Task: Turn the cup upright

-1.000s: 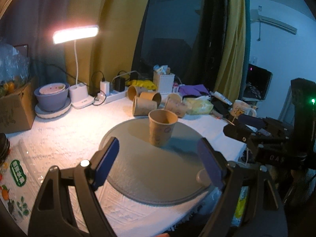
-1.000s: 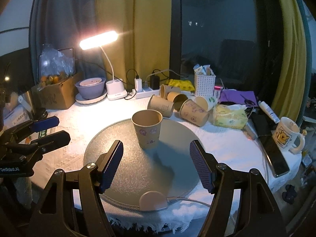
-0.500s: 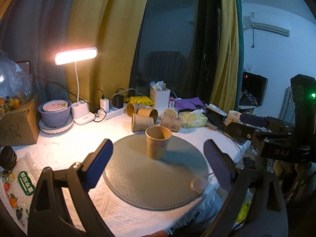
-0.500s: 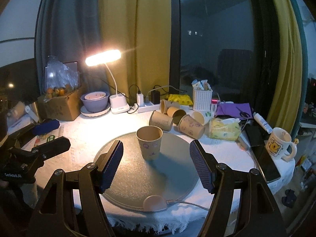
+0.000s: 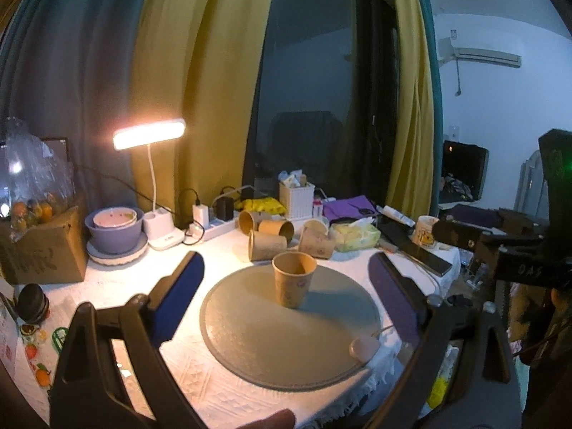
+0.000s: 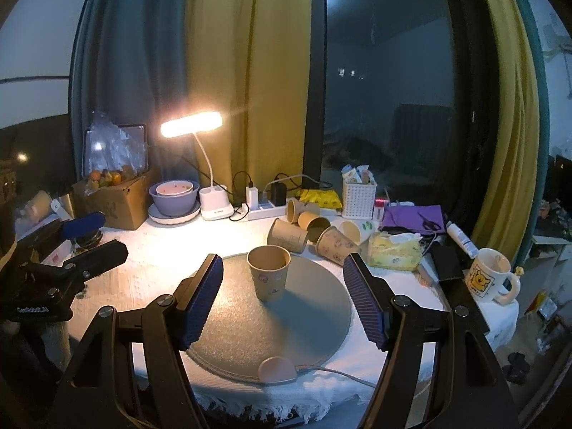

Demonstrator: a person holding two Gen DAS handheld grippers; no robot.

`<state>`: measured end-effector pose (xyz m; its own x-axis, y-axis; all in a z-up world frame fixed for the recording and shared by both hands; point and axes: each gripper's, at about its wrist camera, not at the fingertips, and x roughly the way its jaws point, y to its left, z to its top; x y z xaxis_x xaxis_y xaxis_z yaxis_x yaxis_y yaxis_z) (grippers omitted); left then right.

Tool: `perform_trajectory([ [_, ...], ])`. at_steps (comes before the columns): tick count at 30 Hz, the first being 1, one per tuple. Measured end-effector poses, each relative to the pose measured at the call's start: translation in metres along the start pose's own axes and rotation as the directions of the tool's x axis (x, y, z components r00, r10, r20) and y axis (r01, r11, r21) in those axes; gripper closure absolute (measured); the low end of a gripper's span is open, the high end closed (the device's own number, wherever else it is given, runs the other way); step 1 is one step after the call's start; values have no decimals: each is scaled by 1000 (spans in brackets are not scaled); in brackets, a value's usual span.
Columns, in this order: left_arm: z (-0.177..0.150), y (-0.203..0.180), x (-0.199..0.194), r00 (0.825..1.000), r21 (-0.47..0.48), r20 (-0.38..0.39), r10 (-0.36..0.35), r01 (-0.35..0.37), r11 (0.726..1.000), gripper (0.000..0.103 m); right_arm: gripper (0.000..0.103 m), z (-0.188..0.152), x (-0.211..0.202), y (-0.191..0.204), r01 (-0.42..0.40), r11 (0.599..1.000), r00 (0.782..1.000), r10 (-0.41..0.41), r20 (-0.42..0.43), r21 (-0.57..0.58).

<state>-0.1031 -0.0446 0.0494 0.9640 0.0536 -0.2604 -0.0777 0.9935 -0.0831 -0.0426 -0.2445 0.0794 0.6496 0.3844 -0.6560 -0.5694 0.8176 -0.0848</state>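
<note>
Cup [image 6: 269,271] upright mid-frame on mat [image 6: 314,318]; both grippers [image 5: 286,300] [image 6: 284,296] backed away, fingers open, empty. Flip looks done.

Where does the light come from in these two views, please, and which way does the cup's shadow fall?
Left wrist view: the desk lamp glares, and the cup throws its shadow rightward over the round mat. Right wrist view: likewise; fisheye bends the curtains.
</note>
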Motion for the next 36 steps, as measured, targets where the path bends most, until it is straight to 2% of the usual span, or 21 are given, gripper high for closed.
perform_trajectory([
  [7,8,-3,-17,998,13,55,11,-12,1000,9,30,6,-15,0,8,1000,1000,-8,22,-4],
  [17,8,-9,-25,997,42,76,3,-6,999,9,30,8,-19,5,-8,1000,1000,9,28,-24],
  [36,7,-14,-22,998,46,63,-24,21,999,9,30,4,-12,6,-24,999,1000,24,6,-28],
])
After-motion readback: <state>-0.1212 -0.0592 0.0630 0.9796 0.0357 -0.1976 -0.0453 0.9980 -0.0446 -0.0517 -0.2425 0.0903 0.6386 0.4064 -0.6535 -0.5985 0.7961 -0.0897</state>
